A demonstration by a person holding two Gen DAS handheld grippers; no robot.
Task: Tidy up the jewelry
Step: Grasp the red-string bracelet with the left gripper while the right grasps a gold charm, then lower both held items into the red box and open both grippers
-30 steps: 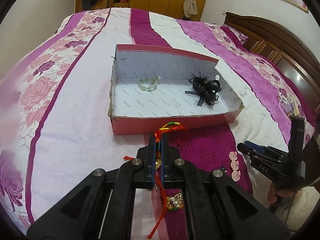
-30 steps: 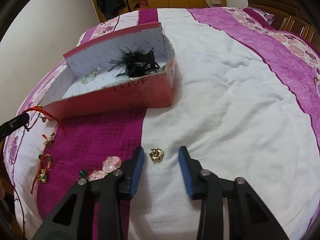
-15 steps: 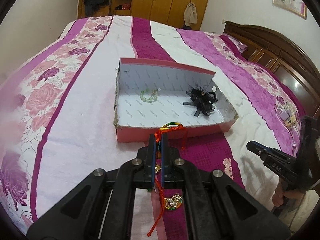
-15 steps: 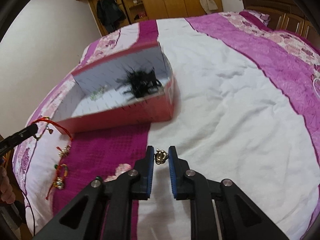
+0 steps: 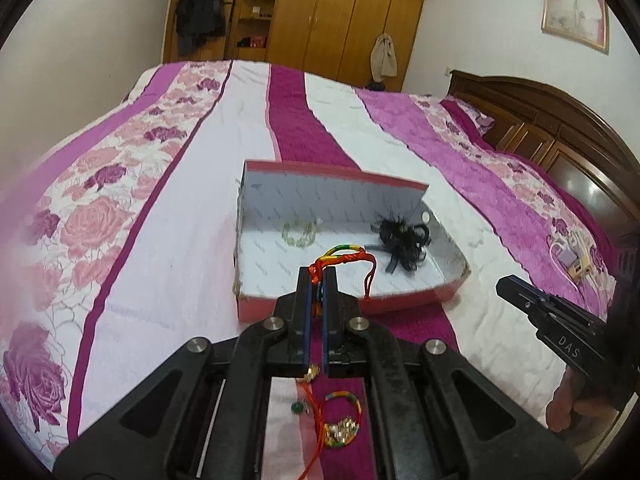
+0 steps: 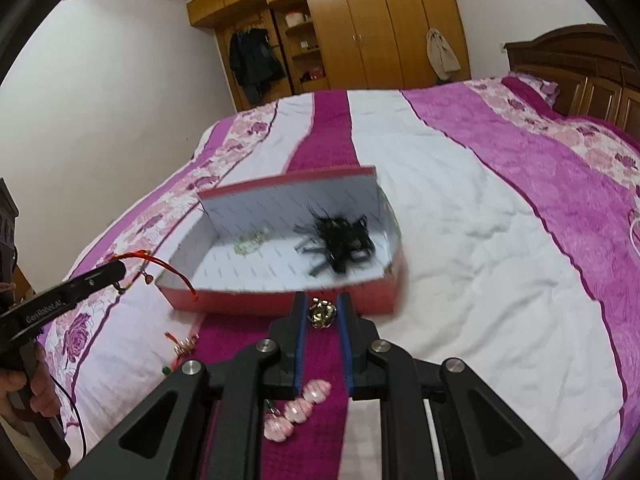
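Observation:
My left gripper (image 5: 319, 276) is shut on a red and multicolour cord bracelet (image 5: 344, 254), held in the air just before the near wall of the pink box (image 5: 360, 306). My right gripper (image 6: 322, 304) is shut on a small gold ornament (image 6: 322, 314), lifted near the box's front wall (image 6: 280, 302). Inside the box lie a green bead bracelet (image 5: 300, 234) and a black feather hair clip (image 5: 402, 240). The left gripper also shows in the right wrist view (image 6: 116, 270).
On the bedspread below lie a gold and coloured bracelet (image 5: 342, 426), a green bead (image 5: 297, 407), pink flower beads (image 6: 298, 408) and a small charm (image 6: 184, 346). A charger (image 5: 574, 258) lies at the right. The wooden headboard (image 5: 560, 136) stands behind.
My right gripper shut on the gold ornament and lifted it toward the box. My left gripper rose and moved toward the box with the cord bracelet.

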